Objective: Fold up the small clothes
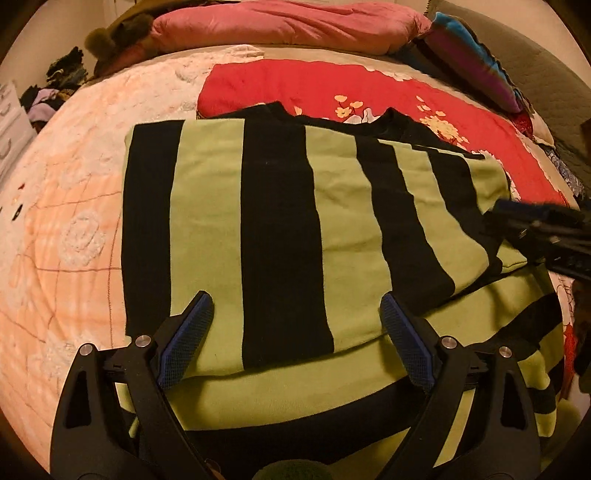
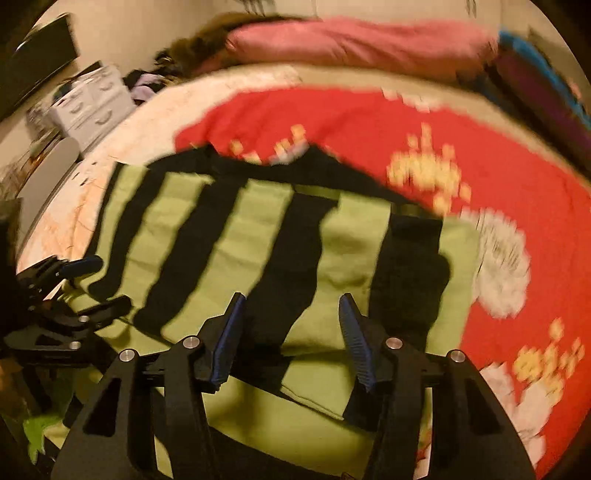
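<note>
A green and black striped garment [image 1: 280, 229] lies on the bed, its upper part folded over onto its lower part. My left gripper [image 1: 295, 302] is open and empty just above the folded layer near its front edge. My right gripper [image 2: 291, 299] is open and empty above the same garment [image 2: 258, 243] toward its right side; that view is blurred. The right gripper also shows in the left wrist view [image 1: 543, 229] at the garment's right edge. The left gripper shows in the right wrist view [image 2: 92, 284] at the garment's left edge.
The bed carries a pale peach quilt [image 1: 74, 221] on the left and a red floral blanket [image 1: 369, 88] behind and right. A pink pillow [image 1: 288, 26] and a striped cushion [image 1: 476, 55] lie at the head. White drawers [image 2: 88, 103] and piled clothes stand beside the bed.
</note>
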